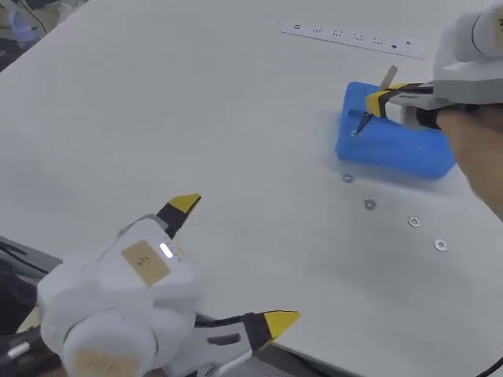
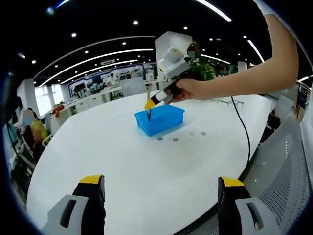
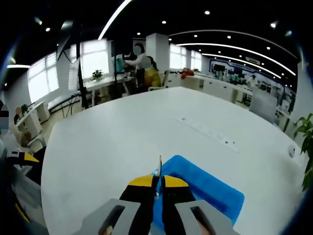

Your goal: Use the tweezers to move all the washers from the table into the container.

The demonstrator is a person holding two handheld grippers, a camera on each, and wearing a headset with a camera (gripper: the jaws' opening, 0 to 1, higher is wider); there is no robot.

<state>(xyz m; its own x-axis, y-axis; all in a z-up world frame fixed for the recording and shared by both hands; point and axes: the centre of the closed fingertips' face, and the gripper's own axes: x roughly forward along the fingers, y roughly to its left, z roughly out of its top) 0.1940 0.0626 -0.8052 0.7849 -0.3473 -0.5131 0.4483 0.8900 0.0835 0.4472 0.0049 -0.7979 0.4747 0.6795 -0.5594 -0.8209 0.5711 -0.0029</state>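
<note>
Right gripper (image 3: 156,182) clamps tweezers (image 1: 363,122) — tips blurred over container (image 1: 401,153)

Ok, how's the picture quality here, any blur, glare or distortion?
Head view: soft overall, the right gripper over the blue container smeared, washers faint. Left gripper view: fisheye bends the ceiling lights into arcs. Right gripper view: same bending, windows blown out at left, tweezers blurred up close.

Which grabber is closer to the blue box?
Right. The right gripper, holding tweezers, hangs just over the blue box; the left gripper sits far off at the near edge of the table.
</note>
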